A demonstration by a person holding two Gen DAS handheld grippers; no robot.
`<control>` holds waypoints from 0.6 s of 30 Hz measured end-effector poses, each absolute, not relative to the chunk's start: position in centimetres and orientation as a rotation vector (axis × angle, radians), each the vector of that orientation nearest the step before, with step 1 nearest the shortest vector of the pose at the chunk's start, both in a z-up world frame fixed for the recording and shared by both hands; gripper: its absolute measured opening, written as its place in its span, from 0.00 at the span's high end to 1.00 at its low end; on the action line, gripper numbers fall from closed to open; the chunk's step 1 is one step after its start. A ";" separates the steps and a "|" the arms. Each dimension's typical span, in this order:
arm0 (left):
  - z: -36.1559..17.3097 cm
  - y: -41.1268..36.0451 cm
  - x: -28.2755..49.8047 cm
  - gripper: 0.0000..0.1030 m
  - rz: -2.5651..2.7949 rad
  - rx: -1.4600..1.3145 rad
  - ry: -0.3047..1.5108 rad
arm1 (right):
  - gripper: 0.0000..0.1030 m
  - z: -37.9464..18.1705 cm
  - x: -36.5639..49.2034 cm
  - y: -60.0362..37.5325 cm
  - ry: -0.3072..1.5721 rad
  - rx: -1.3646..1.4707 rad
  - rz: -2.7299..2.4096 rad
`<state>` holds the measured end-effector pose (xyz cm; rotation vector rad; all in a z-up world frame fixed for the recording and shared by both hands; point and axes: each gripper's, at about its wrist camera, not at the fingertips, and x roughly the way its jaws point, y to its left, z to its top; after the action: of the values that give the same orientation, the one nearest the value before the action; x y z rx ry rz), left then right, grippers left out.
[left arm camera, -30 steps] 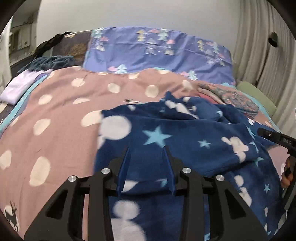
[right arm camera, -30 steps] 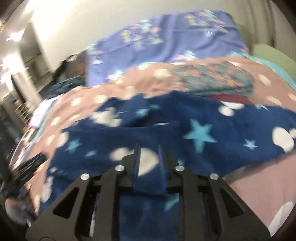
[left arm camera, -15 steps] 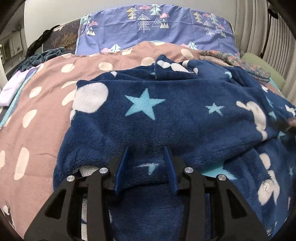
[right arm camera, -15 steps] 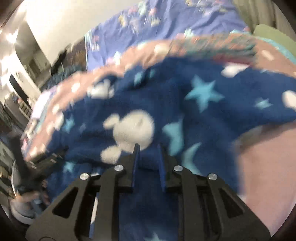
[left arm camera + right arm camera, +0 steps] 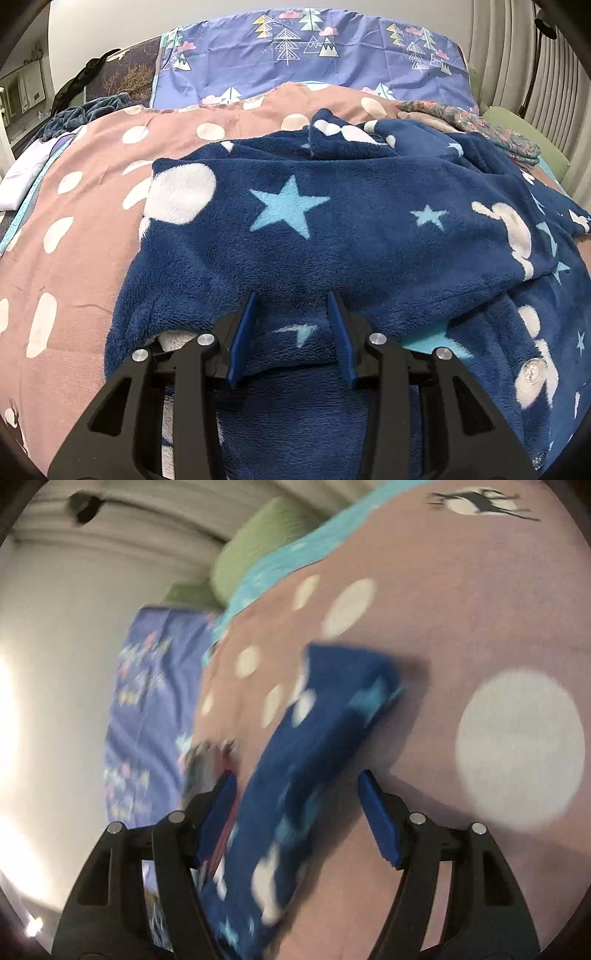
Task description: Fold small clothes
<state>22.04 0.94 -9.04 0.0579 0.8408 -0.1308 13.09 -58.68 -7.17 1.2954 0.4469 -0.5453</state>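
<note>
A dark blue fleece garment (image 5: 332,229) with light stars and white shapes lies folded over on the pink spotted bedspread (image 5: 85,236). My left gripper (image 5: 291,325) hovers at its near edge, jaws apart around a fold of the fleece, not pinching it. In the blurred, tilted right wrist view, a sleeve of the same garment (image 5: 325,731) lies on the bedspread (image 5: 461,602). My right gripper (image 5: 295,801) is open wide over it and holds nothing.
A purple pillow with a tree print (image 5: 314,55) lies at the head of the bed. A floral cloth (image 5: 491,129) and a green cushion (image 5: 524,136) are at the right. Dark clothes (image 5: 88,110) and a pale cloth (image 5: 22,177) lie at the left.
My left gripper's jaws have spread a little on the folded fleece. My right gripper has let go of the fabric, opened wide and swung round to the sleeve.
</note>
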 end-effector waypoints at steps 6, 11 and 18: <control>-9.0 1.2 22.1 0.60 -0.143 0.035 0.842 | 0.91 -9.5 13.8 -61.0 0.387 1.350 -0.603; -9.0 1.3 22.1 0.60 -0.151 0.022 0.843 | 0.91 -4.9 18.5 -54.1 0.396 1.165 -0.201; -9.0 1.9 22.0 0.59 -0.170 -0.014 0.838 | 0.91 -1.6 23.3 -30.2 0.597 0.703 0.379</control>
<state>21.99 1.91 -8.99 -0.0142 0.8379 -0.1701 23.35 -30.15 -1.64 0.7027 0.5967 0.3792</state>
